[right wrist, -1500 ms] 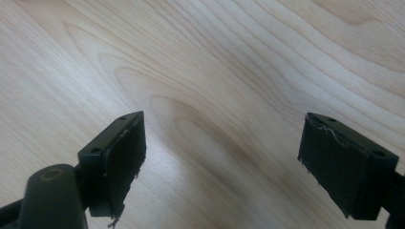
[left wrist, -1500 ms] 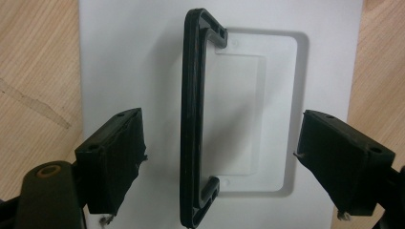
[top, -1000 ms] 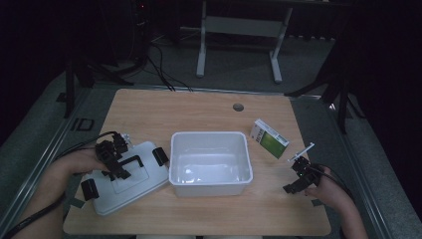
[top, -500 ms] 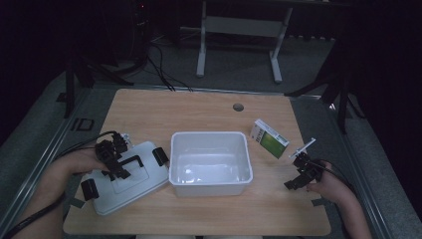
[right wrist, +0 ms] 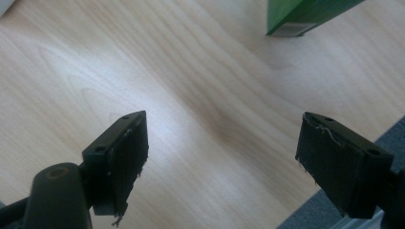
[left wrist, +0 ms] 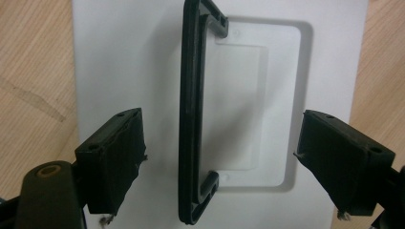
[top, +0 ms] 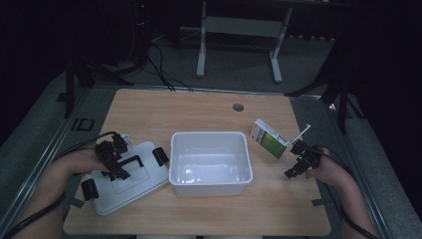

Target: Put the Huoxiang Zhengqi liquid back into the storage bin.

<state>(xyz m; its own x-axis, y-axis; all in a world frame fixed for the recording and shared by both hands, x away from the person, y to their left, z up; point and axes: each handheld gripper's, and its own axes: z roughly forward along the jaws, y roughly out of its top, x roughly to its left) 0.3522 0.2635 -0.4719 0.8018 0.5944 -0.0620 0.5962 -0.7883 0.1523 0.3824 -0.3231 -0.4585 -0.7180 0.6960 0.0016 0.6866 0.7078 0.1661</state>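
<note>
My left claw (top: 113, 160) hangs over the white lid (top: 130, 191), which lies flat on the worktop (top: 209, 107) just left of the white tub (top: 210, 163). In the left claw view, my left claw's two black jaws stand wide open, one on each side of the lid's black handle (left wrist: 191, 114), and they are not touching it. The handle lies along the middle of the lid.

My right claw (top: 300, 160) is over the right side of the worktop, near the edge. Its jaws are wide open too, with nothing but bare wood between them. The green box (top: 269, 139) stands just beyond it, between my right claw and the tub.
</note>
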